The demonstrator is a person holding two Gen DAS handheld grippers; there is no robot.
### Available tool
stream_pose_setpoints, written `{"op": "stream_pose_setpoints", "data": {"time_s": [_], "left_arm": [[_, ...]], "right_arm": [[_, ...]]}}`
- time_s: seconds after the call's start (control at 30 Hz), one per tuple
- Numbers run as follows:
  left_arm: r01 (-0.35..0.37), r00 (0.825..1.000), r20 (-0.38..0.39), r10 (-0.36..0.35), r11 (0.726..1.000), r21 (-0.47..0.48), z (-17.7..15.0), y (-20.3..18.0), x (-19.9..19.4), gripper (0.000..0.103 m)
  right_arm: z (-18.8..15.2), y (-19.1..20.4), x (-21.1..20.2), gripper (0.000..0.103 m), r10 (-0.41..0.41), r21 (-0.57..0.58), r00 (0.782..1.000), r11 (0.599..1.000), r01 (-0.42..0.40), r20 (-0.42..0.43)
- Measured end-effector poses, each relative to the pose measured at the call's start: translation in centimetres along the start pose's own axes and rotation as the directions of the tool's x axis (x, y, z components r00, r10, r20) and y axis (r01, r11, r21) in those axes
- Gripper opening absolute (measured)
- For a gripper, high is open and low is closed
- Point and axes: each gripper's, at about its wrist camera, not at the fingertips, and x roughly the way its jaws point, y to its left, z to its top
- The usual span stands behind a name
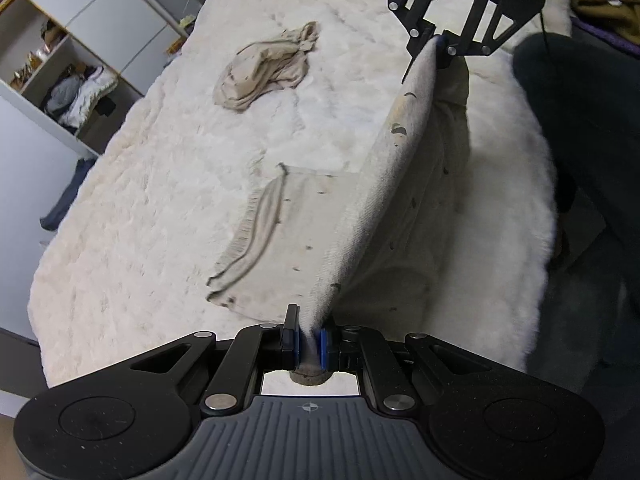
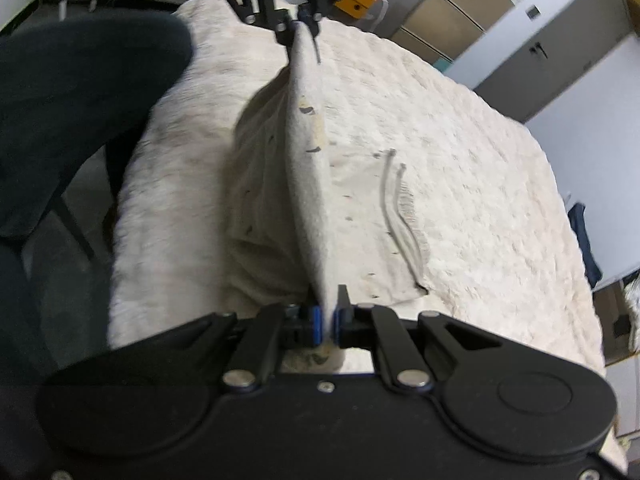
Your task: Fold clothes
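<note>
Left wrist view: the left tongs [image 1: 309, 340], at bottom centre, pinch one end of the soft, light beige speckled knit garment [image 1: 396, 168]; the right tongs [image 1: 438, 42], upper right, clamp the other end. Its edge is taut above the fluffy white bed cover [image 1: 160, 200].

Right wrist view: the right tongs [image 2: 326, 326] grip the same hem at bottom centre. The limp cloth sags, probably thin; corners suit holding.

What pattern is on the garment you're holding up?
Pale beige garment with small dark scattered marks, clearest in the left wrist view.

I'm in a bedroom or storage room: fluffy white blanket [image 1: 168, 200] spread wide, open shelving [image 1: 60, 76] stuffed with clothes, grey metal cabinets [image 2: 560, 40] along the wall.
</note>
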Motion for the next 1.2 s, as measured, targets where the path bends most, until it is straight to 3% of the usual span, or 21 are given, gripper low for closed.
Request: {"op": "stream_pose_setpoints", "data": {"time_s": [0.2, 0.4, 0.53, 0.63, 0.67, 0.73, 0.8, 0.9, 0.97, 1.03, 1.1, 1.2], "left_arm": [[0.033, 0.995, -0.095, -0.035, 0.999, -0.022, 2.0, 7.2, 6.2, 0.007], [0.05, 0.984, -0.17, -0.056, 0.998, -0.04, 1.8, 11.1, 12.5, 0.007], [0.034, 0.99, -0.136, -0.042, 0.998, -0.06, 1.9, 11.4, 12.0, 0.007], [0.055, 0.998, -0.021, -0.057, 0.996, -0.063, 0.7, 8.8, 5.5, 0.007], [0.061, 0.998, -0.012, -0.062, 0.996, -0.065, 0.6, 8.6, 5.1, 0.007], [0.122, 0.992, 0.045, -0.118, 0.989, -0.083, -0.4, 6.0, 1.0, 0.007], [0.202, 0.977, 0.082, -0.195, 0.975, -0.087, -1.8, 1.6, -2.8, 0.007], [0.264, 0.964, 0.051, -0.262, 0.963, -0.059, -3.6, -4.9, -4.3, 0.007], [0.282, 0.96, 0.019, -0.281, 0.958, -0.049, -4.5, -8.4, -3.8, 0.007], [0.257, 0.966, -0.017, -0.258, 0.966, -0.037, -5.5, -12.4, -2.9, 0.006], [0.226, 0.974, -0.009, -0.226, 0.974, -0.023, -5.8, -13.8, -3.5, 0.006], [0.157, 0.987, 0.034, -0.155, 0.987, -0.037, -5.5, -12.8, -5.9, 0.006]], "right_arm": [[-0.2, -7.5, 6.2, 0.005, 0.02, 0.137, 1.0, 0.99, -0.018, -0.014], [-0.7, -11.1, 11.1, 0.005, 0.037, 0.175, 0.998, 0.984, -0.027, -0.056], [-1.0, -11.2, 10.8, 0.005, -0.005, 0.179, 0.999, 0.984, 0.014, -0.048], [-1.2, -8.7, 7.0, 0.005, -0.035, 0.151, 0.999, 0.988, 0.033, 0.008], [-1.4, -7.1, 4.8, 0.005, -0.039, 0.13, 0.999, 0.991, 0.034, 0.034], [-1.7, -4.3, 1.8, 0.005, -0.028, 0.093, 0.998, 0.995, 0.021, 0.065], [-2.3, 1.0, -2.1, 0.005, 0.022, 0.031, 0.996, 0.999, -0.025, 0.089], [-3.4, 8.1, -5.0, 0.005, 0.125, -0.039, 0.988, 0.992, -0.122, 0.085], [-4.0, 11.7, -5.3, 0.005, 0.145, -0.051, 0.987, 0.989, -0.142, 0.069], [-4.6, 14.8, -5.3, 0.005, 0.111, -0.077, 0.993, 0.991, -0.107, 0.044], [-4.7, 16.3, -5.6, 0.005, 0.076, -0.076, 0.996, 0.994, -0.073, 0.041], [-4.3, 15.9, -7.6, 0.004, 0.025, -0.06, 0.998, 0.998, -0.021, 0.062]]}}
